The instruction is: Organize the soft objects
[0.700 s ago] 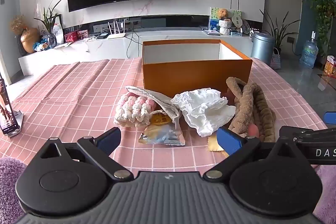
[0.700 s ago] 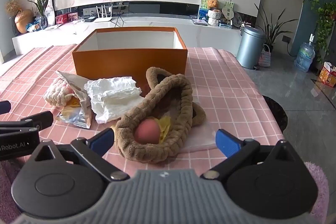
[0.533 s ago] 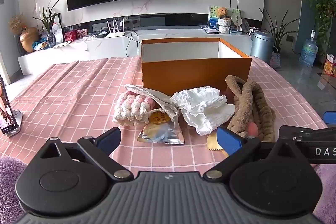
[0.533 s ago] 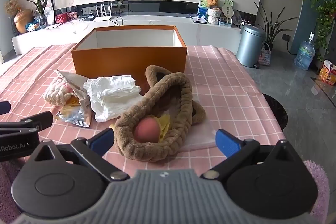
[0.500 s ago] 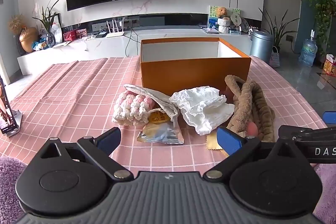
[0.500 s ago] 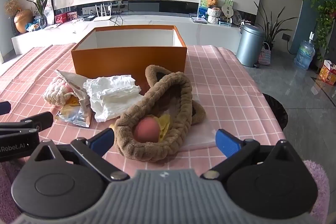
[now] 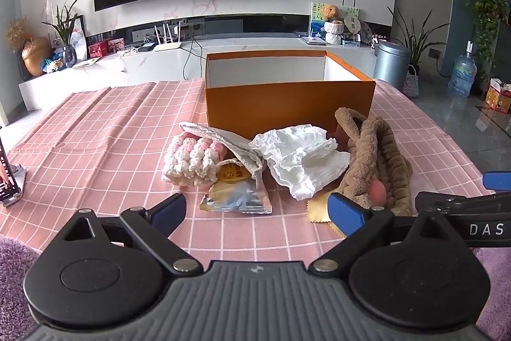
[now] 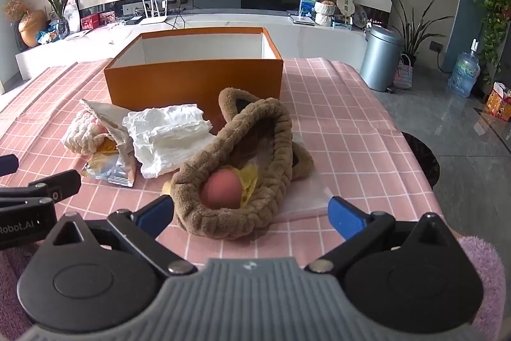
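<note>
Ahead of right gripper (image 8: 250, 216): brown plush band (image 8: 242, 158), just beyond the blue fingertips, looped around a pink ball (image 8: 222, 187); long axis runs away from the gripper toward the orange box (image 8: 194, 82).
Ahead of left gripper (image 7: 257, 211): foil snack packet (image 7: 238, 195), with crocheted pink-white piece (image 7: 191, 162) behind it.
Nearer hand for the band: right, judging by both views.
Grippers: both spread wide, nothing between the pads.
Pile position: on the pink checked tablecloth (image 7: 95, 143), against the box's near wall; the box interior shows nothing in it.
Count: one box, one band, one ball, one white crumpled cloth (image 7: 300, 158), one crocheted piece, one packet.
</note>
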`<state>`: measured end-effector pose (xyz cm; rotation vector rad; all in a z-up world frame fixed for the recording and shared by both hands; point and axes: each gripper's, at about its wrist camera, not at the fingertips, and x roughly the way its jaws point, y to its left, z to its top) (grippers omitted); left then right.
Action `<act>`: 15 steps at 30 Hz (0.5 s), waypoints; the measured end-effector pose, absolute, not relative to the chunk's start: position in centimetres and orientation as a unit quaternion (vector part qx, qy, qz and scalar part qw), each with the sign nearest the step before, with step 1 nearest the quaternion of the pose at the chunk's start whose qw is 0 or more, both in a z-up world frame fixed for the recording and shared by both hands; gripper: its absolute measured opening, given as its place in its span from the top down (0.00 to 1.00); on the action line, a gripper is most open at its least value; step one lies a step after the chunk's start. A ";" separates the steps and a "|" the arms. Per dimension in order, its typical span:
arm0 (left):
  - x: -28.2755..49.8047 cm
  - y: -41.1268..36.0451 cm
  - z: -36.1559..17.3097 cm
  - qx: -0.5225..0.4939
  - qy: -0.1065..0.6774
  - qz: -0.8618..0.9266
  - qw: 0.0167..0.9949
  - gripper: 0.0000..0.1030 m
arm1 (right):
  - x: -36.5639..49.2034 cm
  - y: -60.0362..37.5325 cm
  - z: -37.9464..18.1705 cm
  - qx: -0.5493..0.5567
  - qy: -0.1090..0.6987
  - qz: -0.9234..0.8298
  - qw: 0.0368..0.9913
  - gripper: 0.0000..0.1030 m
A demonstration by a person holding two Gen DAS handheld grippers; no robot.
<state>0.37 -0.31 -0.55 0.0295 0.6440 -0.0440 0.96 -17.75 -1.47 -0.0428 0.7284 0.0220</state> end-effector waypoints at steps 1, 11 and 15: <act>0.4 -0.3 -0.6 0.014 0.317 -0.023 0.948 0.00 | 0.8 -17.7 -1.6 -0.022 0.356 0.011 0.934 0.02; 0.4 -0.3 -0.7 0.014 0.318 -0.026 0.947 0.00 | 1.4 -17.8 -1.2 -0.019 0.367 0.010 0.930 0.02; 0.4 -0.3 -0.7 0.015 0.319 -0.027 0.947 0.00 | 1.5 -17.9 -1.3 -0.018 0.369 0.009 0.929 0.02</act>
